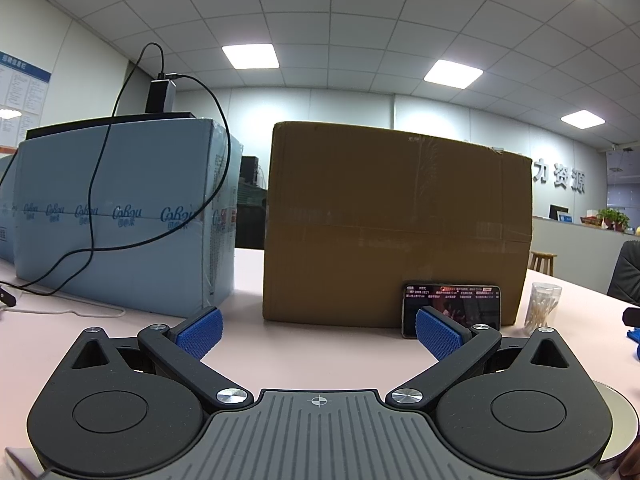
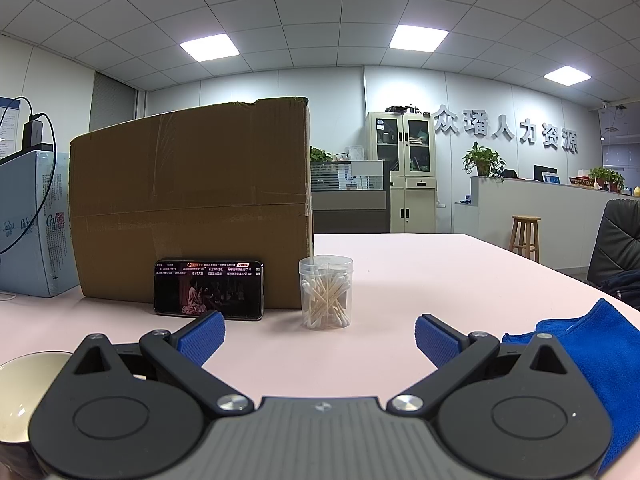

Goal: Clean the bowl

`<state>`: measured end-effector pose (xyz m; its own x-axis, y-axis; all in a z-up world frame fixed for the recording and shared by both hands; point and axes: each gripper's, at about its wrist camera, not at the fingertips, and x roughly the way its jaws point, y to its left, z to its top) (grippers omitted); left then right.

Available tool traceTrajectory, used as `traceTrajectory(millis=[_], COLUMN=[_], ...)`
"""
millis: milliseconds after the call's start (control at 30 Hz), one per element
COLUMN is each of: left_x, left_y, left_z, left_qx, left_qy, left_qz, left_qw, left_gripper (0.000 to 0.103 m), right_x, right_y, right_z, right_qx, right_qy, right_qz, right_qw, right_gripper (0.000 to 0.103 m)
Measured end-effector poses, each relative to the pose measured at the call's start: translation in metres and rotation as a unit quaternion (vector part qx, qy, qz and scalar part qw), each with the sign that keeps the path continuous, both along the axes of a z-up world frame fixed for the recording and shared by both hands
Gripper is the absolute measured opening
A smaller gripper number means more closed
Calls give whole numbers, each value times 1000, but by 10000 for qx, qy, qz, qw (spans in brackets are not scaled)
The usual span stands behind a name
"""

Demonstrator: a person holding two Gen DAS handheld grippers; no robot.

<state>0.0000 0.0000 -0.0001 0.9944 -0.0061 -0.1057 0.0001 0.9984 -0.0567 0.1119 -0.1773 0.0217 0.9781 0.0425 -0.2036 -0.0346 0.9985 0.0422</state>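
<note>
Left gripper: my left gripper [image 1: 319,332] stands spread wide, blue ribbed pads apart, nothing between them, only bare pink bench [image 1: 320,356] below.
Right gripper: my right gripper [image 2: 319,338] is likewise spread wide and empty.
Bowl: the bowl [image 2: 24,392], pale inside with a dark rim, sits on the bench just left of my right gripper's body; in the left wrist view only a sliver of its rim [image 1: 624,420] shows, at the right of my left gripper.
Cloth: a blue cloth [image 2: 600,360] lies crumpled on the bench just right of my right gripper.
Carton: a taped brown carton [image 1: 396,224] stands ahead of both grippers; no print is legible on it.
Phone: a phone [image 2: 209,290] leans on its long edge against the carton, screen lit with video and small captions I cannot read.
Swab jar: a clear lidded jar of cotton swabs [image 2: 326,292] stands beside the phone, ahead of my right gripper.
Blue package: the pale blue wrapped package [image 1: 120,216] ahead-left bears a repeated script logo, roughly "CoRou".
Wall lettering: raised characters [image 2: 506,128] read 众璠人力资源, the second one uncertain.
</note>
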Motion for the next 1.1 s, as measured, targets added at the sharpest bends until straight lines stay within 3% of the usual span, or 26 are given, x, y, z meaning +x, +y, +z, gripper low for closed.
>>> traceTrajectory(millis=[1100], left_x=[0], left_y=[-1], left_z=[1], left_qx=[38], left_qy=[11], left_qz=[-95], left_qw=[9999], left_gripper=[103], right_x=[6], right_y=[2], right_z=[-3], right_qx=[19], right_qy=[43], right_qz=[53], right_qw=[10000], right_gripper=[103])
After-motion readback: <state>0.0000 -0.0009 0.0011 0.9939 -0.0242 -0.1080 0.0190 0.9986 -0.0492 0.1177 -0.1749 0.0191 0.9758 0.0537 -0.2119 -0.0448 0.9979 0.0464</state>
